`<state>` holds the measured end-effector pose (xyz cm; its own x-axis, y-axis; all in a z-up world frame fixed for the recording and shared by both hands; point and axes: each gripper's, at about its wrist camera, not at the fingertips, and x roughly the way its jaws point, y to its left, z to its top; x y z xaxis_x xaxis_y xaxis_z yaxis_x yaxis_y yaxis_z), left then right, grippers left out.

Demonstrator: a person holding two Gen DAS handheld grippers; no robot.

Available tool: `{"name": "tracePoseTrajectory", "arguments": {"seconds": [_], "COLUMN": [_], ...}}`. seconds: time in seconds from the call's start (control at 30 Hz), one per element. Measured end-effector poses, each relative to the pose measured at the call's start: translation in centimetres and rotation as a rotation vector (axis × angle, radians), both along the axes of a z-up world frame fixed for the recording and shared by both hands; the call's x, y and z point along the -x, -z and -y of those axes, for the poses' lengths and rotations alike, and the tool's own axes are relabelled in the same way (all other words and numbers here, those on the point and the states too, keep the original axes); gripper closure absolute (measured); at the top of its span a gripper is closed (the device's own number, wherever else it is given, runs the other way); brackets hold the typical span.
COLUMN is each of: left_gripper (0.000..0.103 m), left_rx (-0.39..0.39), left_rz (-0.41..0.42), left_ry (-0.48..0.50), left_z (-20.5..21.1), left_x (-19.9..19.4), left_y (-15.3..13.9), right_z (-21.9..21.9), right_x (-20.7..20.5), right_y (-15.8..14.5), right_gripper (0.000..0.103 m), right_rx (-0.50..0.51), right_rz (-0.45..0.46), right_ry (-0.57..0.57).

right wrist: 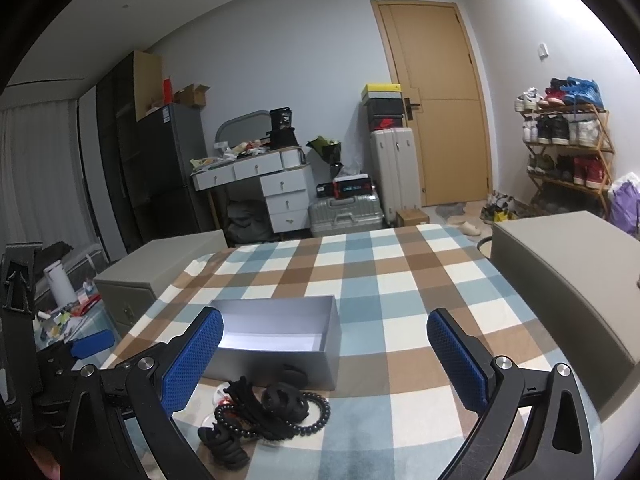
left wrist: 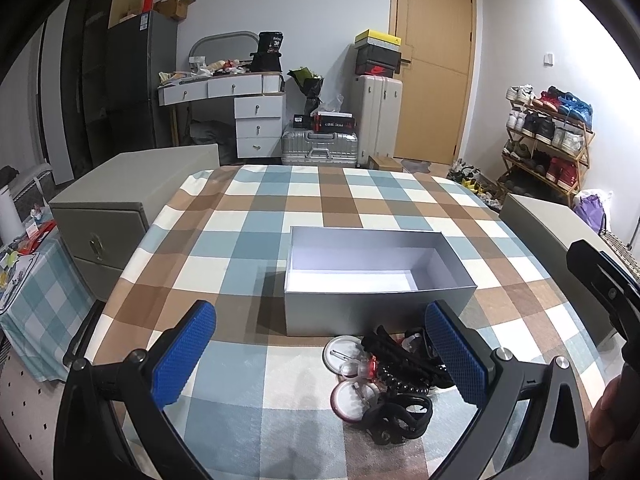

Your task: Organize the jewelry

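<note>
jewelry pile [left wrist: 390, 376] beside box [left wrist: 376, 308]; beneath wide-apart right fingers [right wrist: 192, 364]

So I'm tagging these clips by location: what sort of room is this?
Most likely a lived-in bedroom or studio flat. A dressing table with a mirror stands by the far wall, suitcases sit beside the door, and a shoe rack is full. The work itself is on a checked tablecloth.

An open grey rectangular cardboard box [left wrist: 380, 304] is sitting on the blue, brown and white checked tablecloth [left wrist: 240, 216]. A heap of black hair clips, a black bead bracelet and round clear-rimmed badges [left wrist: 394, 380] is lying just in front of the box, and two grey cabinets [left wrist: 132, 196] are standing left and right of it, beside the table.
</note>
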<state>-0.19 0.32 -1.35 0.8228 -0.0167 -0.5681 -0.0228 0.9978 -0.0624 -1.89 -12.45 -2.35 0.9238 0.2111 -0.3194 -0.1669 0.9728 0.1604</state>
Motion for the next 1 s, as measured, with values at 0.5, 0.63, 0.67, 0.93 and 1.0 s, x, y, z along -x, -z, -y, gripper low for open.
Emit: {"name": "tracePoseTrajectory", "arguments": {"seconds": [0.5, 0.63, 0.67, 0.93, 1.0], "left_gripper": [0.001, 0.001, 0.001, 0.005, 0.008], "left_rx": [0.031, 0.051, 0.055, 0.114, 0.120], "left_rz": [-0.141, -0.188, -0.198, -0.251, -0.252], "left_ry": [0.139, 0.184, 0.194, 0.287, 0.302], "left_z": [1.5, 1.9, 2.0, 1.9, 1.7], "left_x": [-0.3, 0.0, 0.1, 0.6, 0.7], "left_y": [3.2, 4.0, 4.2, 5.2, 5.1], "right_z": [0.7, 1.0, 1.2, 1.8, 2.0], "right_x": [-0.3, -0.4, -0.5, -0.6, -0.6], "right_y": [0.6, 0.8, 0.8, 1.5, 1.6], "right_gripper": [0.000, 0.000, 0.000, 0.000, 0.000], "right_rx": [-0.011, -0.019, -0.022, -0.039, -0.041], "right_rz": [-0.028, -0.031, -0.033, -0.049, -0.054], "right_ry": [0.013, 0.018, 0.019, 0.025, 0.024]}}
